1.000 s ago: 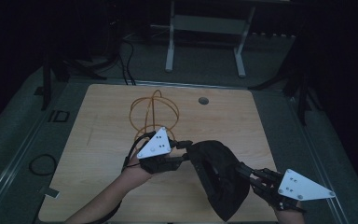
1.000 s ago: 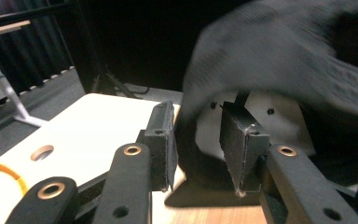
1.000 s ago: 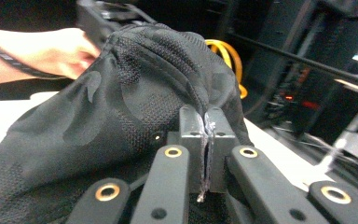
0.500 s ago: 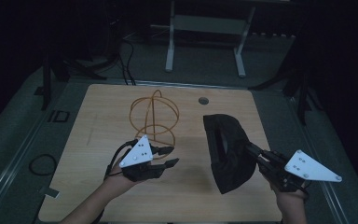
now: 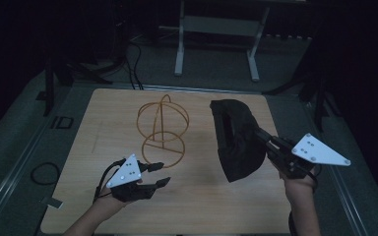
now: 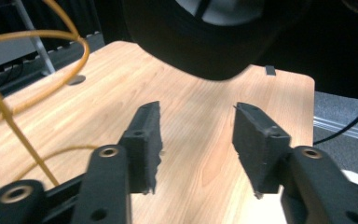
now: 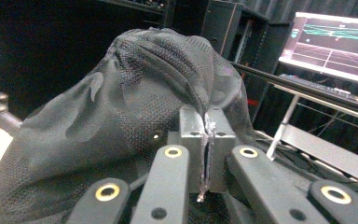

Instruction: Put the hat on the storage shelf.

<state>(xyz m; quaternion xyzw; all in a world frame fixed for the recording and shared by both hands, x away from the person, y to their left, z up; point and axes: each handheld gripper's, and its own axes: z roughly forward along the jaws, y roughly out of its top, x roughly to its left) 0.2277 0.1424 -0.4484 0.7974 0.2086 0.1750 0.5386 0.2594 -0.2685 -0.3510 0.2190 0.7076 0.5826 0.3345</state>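
Now the right gripper (image 5: 268, 142) pinches the black cap (image 5: 236, 140) aloft; left gripper (image 5: 158, 174) gapes empty, wire stand (image 5: 162, 132) bare.

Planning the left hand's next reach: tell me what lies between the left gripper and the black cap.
In the high view, bare wooden tabletop separates the left gripper from the black cap; the wire stand sits beside that line.
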